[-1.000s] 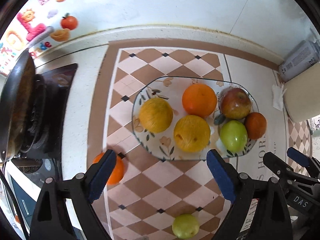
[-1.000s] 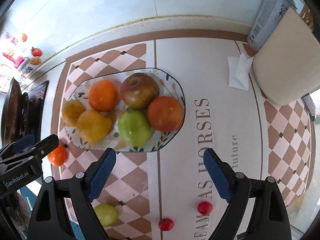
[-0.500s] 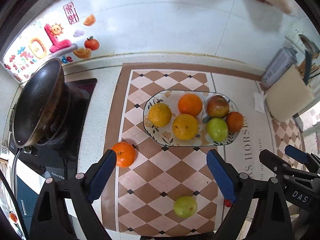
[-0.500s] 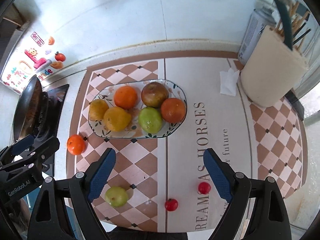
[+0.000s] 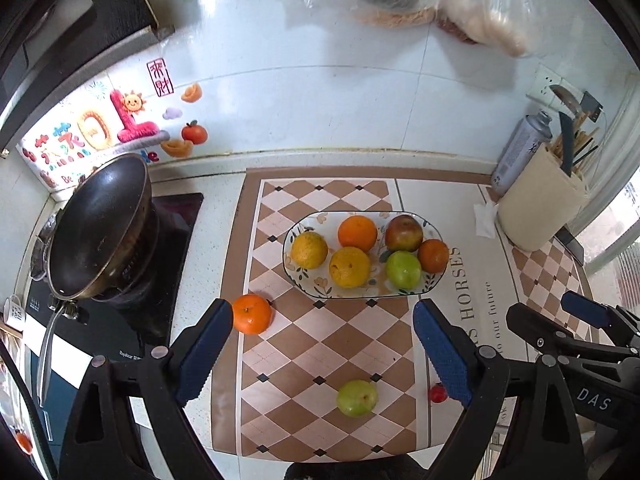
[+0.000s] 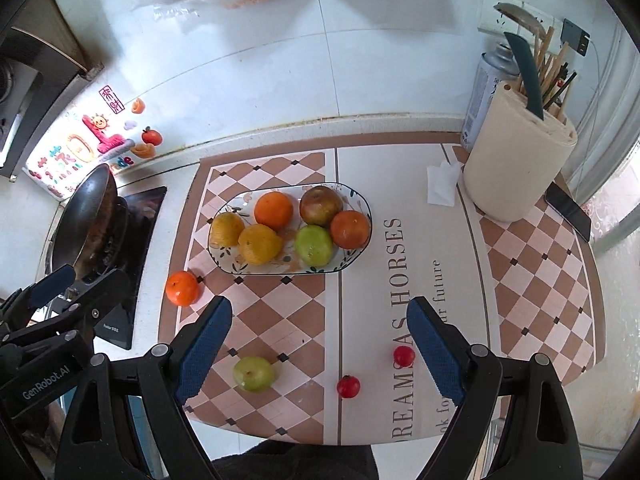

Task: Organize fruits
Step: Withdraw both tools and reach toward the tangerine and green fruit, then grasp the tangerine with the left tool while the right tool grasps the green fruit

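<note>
A flowered oval plate (image 5: 298, 270) (image 6: 224, 262) on the checkered mat holds several fruits: oranges, yellow citrus, a green apple and a red apple. Loose on the mat lie an orange (image 5: 252, 313) (image 6: 182, 288), a small green fruit (image 5: 357, 397) (image 6: 254, 373) and two small red fruits (image 6: 348, 386) (image 6: 404, 355); one also shows in the left wrist view (image 5: 437, 393). My left gripper (image 5: 322, 350) is open and empty, high above the mat's front. My right gripper (image 6: 318, 346) is open and empty, above the front edge.
A black wok (image 5: 100, 224) sits on a stove at the left. A cream utensil holder (image 6: 518, 168), a spray can (image 6: 482, 92), a tissue (image 6: 440, 184) and a phone (image 6: 568, 210) stand at the right. The tiled wall is behind.
Both grippers have pulled up and back from the plate, so the fruits look smaller and the wall and front counter edge have come into view. Both stayed open.
</note>
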A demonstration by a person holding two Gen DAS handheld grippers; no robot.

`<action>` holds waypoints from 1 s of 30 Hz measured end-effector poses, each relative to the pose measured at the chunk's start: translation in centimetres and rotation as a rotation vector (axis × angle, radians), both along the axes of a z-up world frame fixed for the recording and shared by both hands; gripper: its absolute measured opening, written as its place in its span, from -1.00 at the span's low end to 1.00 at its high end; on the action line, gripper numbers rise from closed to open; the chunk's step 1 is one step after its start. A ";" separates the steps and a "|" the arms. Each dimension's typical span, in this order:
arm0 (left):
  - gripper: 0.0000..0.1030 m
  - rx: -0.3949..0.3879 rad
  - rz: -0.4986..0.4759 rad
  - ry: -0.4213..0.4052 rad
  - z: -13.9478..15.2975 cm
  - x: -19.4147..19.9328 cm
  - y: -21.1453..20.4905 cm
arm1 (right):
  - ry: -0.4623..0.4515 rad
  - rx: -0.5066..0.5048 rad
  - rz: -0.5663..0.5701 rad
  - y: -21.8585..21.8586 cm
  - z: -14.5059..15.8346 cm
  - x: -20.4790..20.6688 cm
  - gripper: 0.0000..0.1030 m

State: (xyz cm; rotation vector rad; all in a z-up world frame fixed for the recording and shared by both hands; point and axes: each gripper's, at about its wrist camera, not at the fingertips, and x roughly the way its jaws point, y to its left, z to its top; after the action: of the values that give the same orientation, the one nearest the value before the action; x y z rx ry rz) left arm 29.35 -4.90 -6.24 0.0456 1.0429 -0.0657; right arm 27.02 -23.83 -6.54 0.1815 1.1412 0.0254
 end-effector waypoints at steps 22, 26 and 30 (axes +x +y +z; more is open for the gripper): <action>0.99 0.162 0.202 0.214 -9.6 2.4 7.2 | 0.430 0.152 0.214 9.0 -17.8 1.7 0.81; 0.99 0.166 0.283 0.306 -13.0 2.7 10.5 | 0.519 0.104 0.282 11.3 -22.4 1.6 0.80; 0.99 0.124 0.342 0.360 -15.0 2.9 12.7 | 0.549 0.068 0.323 12.4 -24.4 1.6 0.62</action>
State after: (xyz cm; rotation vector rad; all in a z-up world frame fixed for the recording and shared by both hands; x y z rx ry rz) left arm 32.26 7.81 -21.20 -0.0341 1.4001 0.3120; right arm 28.58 -11.46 -30.89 0.0617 1.7104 0.3165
